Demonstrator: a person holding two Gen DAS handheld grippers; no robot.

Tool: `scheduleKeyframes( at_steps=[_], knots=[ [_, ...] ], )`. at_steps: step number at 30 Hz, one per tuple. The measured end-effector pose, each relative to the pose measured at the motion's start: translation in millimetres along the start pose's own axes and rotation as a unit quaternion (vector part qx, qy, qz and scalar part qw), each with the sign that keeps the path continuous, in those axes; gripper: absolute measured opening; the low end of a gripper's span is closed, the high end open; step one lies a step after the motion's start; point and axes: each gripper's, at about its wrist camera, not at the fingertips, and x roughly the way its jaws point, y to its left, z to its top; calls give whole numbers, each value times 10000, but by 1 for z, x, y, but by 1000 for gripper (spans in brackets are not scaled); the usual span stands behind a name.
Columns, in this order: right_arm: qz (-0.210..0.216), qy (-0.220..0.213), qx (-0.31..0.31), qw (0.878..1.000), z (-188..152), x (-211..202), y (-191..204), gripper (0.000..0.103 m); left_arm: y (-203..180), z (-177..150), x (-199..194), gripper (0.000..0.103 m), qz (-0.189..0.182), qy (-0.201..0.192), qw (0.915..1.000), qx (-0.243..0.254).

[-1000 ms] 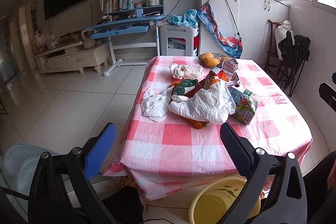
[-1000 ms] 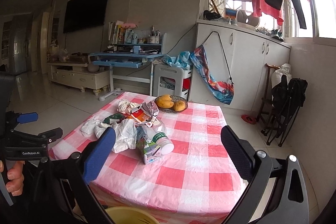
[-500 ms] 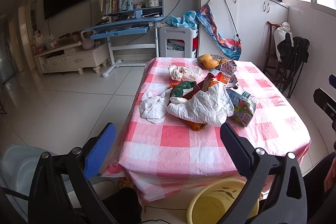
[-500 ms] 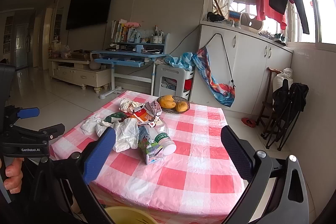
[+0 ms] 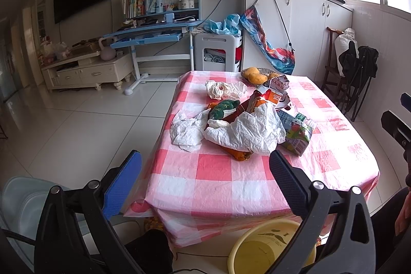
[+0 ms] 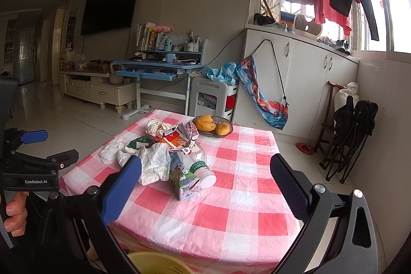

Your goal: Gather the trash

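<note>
Pink-and-white checked plastic cloth covers the table (image 5: 257, 179), and the rubbish sits in one heap toward its middle-left: a crumpled white plastic bag (image 5: 246, 131) draped over an orange wrapper (image 5: 237, 154), a green-and-white packet (image 5: 223, 108) peeking out behind it, wadded white paper (image 5: 187, 129) at the left edge of the heap, a torn red-and-white carton (image 5: 276, 91) at the back, another balled-up white bag (image 5: 223, 90) beyond that, and a green juice carton (image 6: 185, 179) lying on its side w/ a clear plastic bottle (image 6: 203, 166) touching it, white cap toward the near edge. A basket of mangoes (image 6: 213, 126) at the far end looks like food, not trash, so prob. stays. A yellow basin (image 5: 272, 247) sits on the floor just below the near table edge, likely the bin for all this. Left gripper (image 5: 205, 184) hangs short of the table, fingers spread wide, nothing between them; right gripper (image 6: 205, 186) is the same, wide apart and empty, lined up roughly w/ the juice carton and bottle. So this reads as the very start: approach stage, nothing collected yet. Next move, I'd guess: reach fwd over the near edge, right side for the carton or bottle, left for the white bag, close on one piece, then carry it back and down to the basin. The bag is limp and lies over other bits, so a pinch at a raised fold would be needed.
</note>
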Motion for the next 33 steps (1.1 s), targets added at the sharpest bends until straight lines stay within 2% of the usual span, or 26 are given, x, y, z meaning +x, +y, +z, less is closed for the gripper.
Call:
scheduleKeyframes(
  at_steps=[33],
  knots=[
    [87,72,-34,9999,-2,4,6,96,0,-1,1,96,12,7,10000,5]
  ],
)
